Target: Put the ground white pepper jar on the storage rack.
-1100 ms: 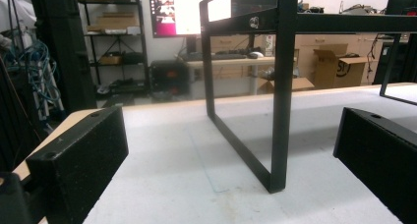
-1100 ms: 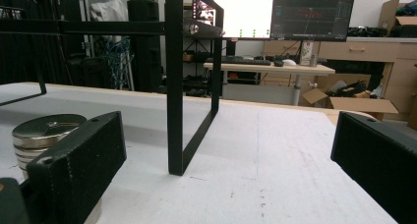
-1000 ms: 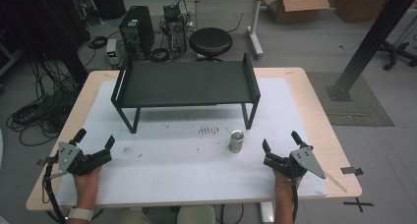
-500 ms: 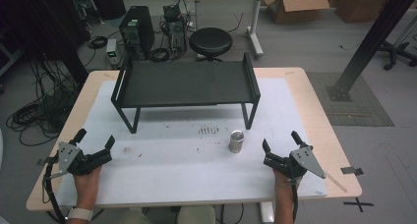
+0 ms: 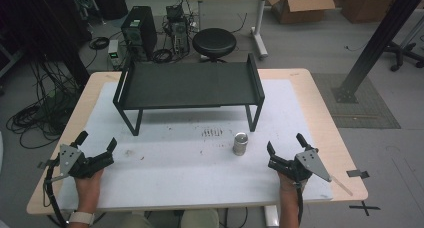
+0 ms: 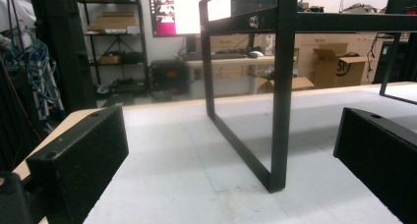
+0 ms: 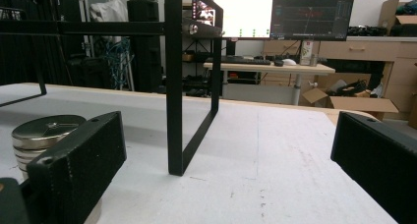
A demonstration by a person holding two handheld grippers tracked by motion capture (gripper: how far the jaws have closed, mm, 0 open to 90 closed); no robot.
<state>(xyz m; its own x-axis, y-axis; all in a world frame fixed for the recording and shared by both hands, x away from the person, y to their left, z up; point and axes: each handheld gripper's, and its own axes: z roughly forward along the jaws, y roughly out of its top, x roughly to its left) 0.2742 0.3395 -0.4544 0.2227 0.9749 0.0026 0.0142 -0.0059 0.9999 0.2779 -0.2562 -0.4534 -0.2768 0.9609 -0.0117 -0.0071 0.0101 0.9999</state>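
- Black jaws of the left claw (image 5: 96, 145) stand spread wide with nothing between them; the claw rests low over the near left part of the table (image 5: 320, 113), held in the person's left hand (image 5: 87, 183).
- Black jaws of the right claw (image 5: 285, 144) are likewise spread wide and hold nothing; the claw sits near the table's near right edge, held in the person's right hand (image 5: 289, 180).
- White mat (image 5: 170, 158) covers most of the wooden table top; both claws lie over it.
- Metal can (image 5: 240, 144), a short silver cylinder, stands upright on the mat, just left of the right claw and apart from it. In the right gripper view the can (image 7: 46, 130) appears partly behind that claw's left jaw, not between the jaws.
- Small dark marks (image 5: 212, 132) lie on the mat to the left of the can, between it and the rack.
- Black metal rack (image 5: 190, 83) stands on four legs across the far half of the mat; its flat top carries nothing. The front right leg stands just beyond the can.
- Beyond the table, on the floor, stand a round black stool (image 5: 214, 43) and a computer tower (image 5: 136, 30).
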